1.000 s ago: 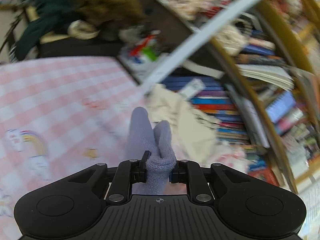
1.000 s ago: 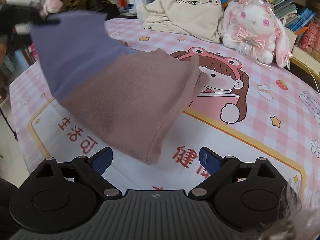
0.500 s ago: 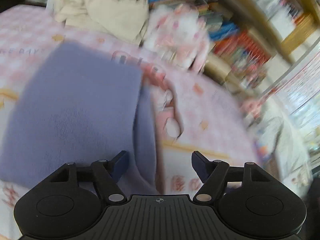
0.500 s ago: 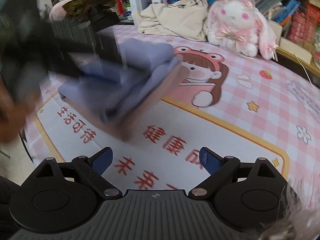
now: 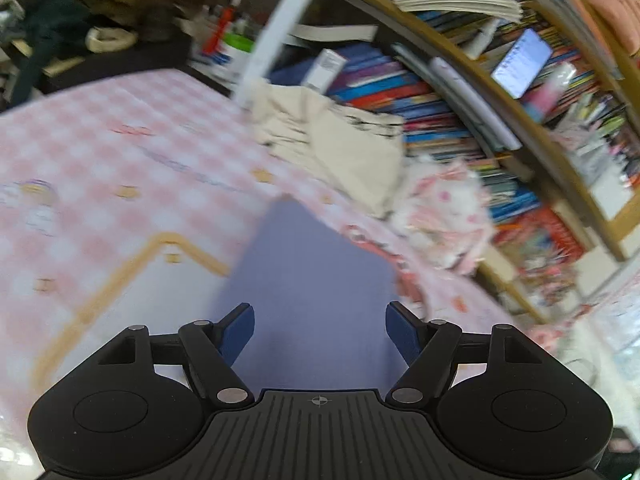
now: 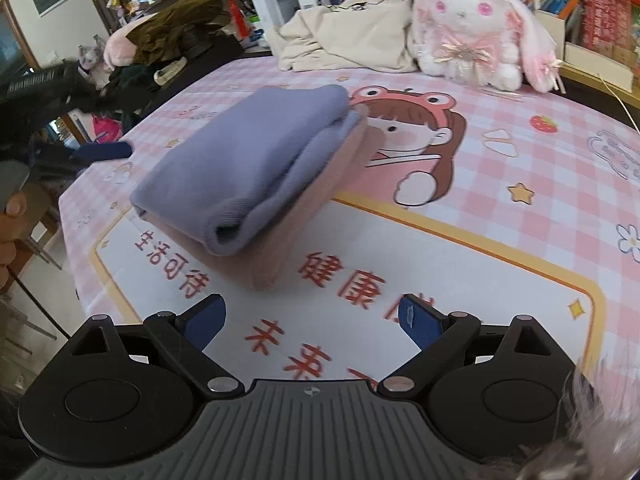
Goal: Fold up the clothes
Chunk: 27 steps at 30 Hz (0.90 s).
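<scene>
Folded garment (image 6: 256,168) sits mid-table (image 6: 520,240), clear of every edge, bare cloth all round. Lilac layers on a dusty-pink one, rolled end facing front. Left gripper (image 5: 318,330) and right gripper (image 6: 312,320) both gape, nothing held

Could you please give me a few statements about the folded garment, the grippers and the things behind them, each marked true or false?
1. The folded garment lies on the pink checked tablecloth with its purple part on top of its brownish-pink part. True.
2. The right gripper is clamped on the garment. False: its jaws stand apart over bare tablecloth, short of the garment.
3. The left gripper is open. True: nothing is pinched between its blue pads; the purple cloth lies below.
4. The white plush rabbit sits on top of the folded garment. False: it sits at the far edge, beside the cream cloth bag.
5. Books fill the shelves behind the table. True.
</scene>
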### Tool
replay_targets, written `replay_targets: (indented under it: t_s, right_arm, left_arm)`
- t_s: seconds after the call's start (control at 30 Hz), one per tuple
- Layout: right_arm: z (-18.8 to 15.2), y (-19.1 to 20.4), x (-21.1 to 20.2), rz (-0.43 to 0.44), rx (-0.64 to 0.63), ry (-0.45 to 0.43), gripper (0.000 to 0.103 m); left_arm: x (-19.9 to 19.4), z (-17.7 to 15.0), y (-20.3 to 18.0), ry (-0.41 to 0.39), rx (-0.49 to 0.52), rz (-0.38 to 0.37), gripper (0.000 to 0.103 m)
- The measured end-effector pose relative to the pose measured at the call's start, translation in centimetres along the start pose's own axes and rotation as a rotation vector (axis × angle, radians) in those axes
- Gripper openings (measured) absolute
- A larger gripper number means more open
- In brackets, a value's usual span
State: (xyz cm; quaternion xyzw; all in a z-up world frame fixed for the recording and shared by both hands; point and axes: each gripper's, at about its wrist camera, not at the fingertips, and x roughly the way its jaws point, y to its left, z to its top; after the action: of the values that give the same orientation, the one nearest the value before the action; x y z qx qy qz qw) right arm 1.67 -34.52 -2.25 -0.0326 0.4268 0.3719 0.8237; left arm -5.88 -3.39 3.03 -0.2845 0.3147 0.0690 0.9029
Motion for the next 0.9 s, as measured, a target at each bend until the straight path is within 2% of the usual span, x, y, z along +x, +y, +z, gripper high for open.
replay_targets:
  t_s: [0.1, 0.23, 0.37, 0.47, 0.57, 0.7, 0.8, 0.9]
  right_arm:
    - [0.1, 0.8, 0.2, -0.012, -0.002, 0.002, 0.094]
    - [0.1, 2.0, 0.7, -0.051, 0.027, 0.004, 0.094]
    - [0.6, 3.6, 1.7, -0.106, 0.083, -0.007, 0.094]
    - [1.0, 5.0, 2.2, -0.145, 0.139, -0.017, 0.094]
    - [1.5, 5.6, 2.4, -0.134, 0.236, -0.042, 0.094]
    - [1.9, 4.1, 2.2, -0.073, 0.496, -0.105, 0.094]
    - [2.1, 2.3, 2.3, -0.043, 0.688, -0.142, 0.094]
    - [2.4, 0.8, 2.6, -0.026, 0.814, -0.156, 0.094]
  left_arm:
    - [-0.4, -0.6, 0.7, 0.012, 0.058, 0.043, 0.079]
    - [0.7, -0.5, 0.9, 0.068, 0.185, 0.042, 0.082]
    - [2.2, 0.6, 1.3, 0.102, 0.279, -0.004, 0.087]
    - [3.2, 2.0, 2.6, 0.155, 0.305, -0.048, 0.09]
    - [4.3, 3.3, 4.6, 0.213, 0.272, -0.099, 0.092]
    - [7.1, 5.0, 7.5, 0.378, 0.132, -0.221, 0.091]
    - [9.0, 5.5, 8.6, 0.46, 0.051, -0.28, 0.091]
    - [10.3, 5.6, 8.7, 0.501, -0.007, -0.343, 0.091]
